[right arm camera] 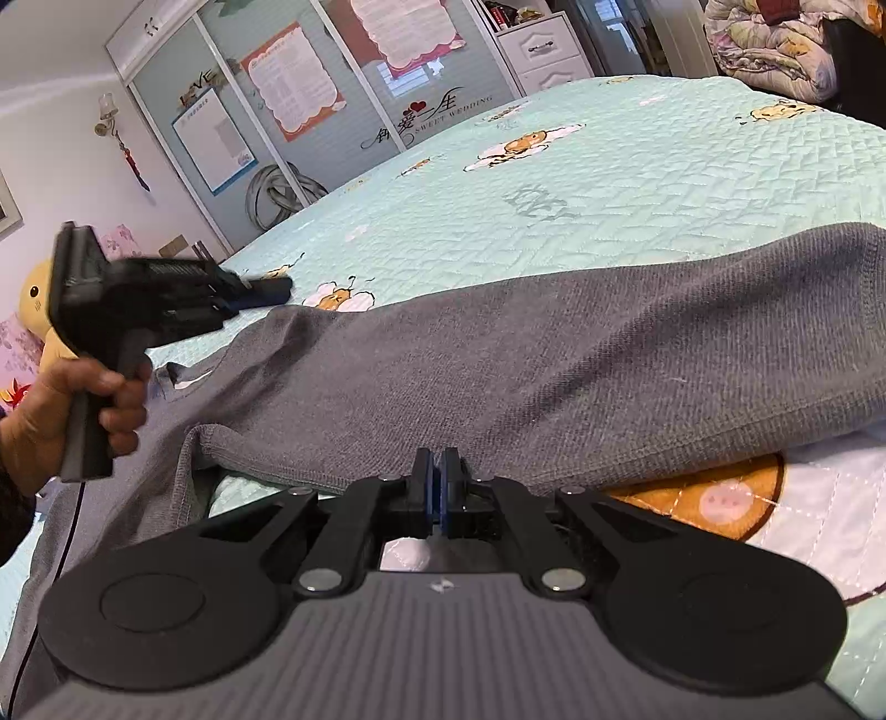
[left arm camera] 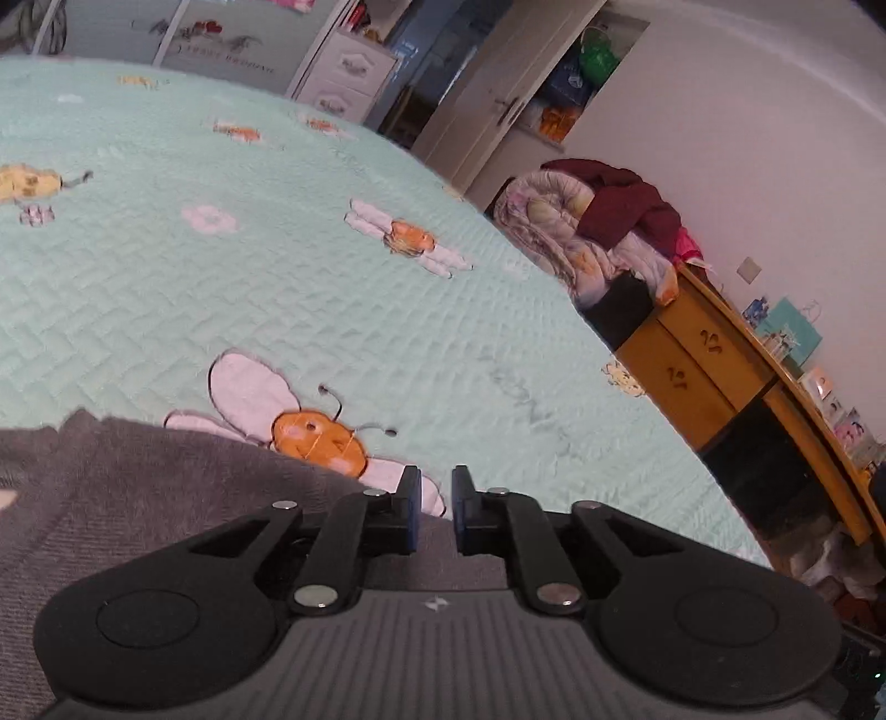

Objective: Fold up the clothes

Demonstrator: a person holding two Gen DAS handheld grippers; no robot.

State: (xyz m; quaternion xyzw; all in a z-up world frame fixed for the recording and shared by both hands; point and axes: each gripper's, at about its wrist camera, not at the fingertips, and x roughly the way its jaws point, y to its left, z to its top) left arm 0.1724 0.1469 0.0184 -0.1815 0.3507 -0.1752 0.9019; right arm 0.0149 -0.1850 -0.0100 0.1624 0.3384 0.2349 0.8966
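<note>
A grey knit garment (right arm camera: 554,354) lies across the mint bedspread (right arm camera: 664,183), its near hem lifted a little off the quilt. My right gripper (right arm camera: 437,479) is shut, its blue pads pressed together on that near hem. My left gripper (right arm camera: 279,291), held by a hand (right arm camera: 105,399), hovers over the garment's far left part near the collar. In the left wrist view the left gripper (left arm camera: 437,498) shows a narrow gap with nothing between the fingers. There the grey garment (left arm camera: 138,498) lies below it and to its left.
The bedspread (left arm camera: 277,277) with bee prints stretches ahead. A wooden dresser (left arm camera: 720,376) piled with bedding (left arm camera: 581,221) stands beyond the bed's right edge. Wardrobe doors with posters (right arm camera: 293,83) and a white drawer unit (right arm camera: 548,50) line the far side. A yellow plush toy (right arm camera: 33,293) sits at left.
</note>
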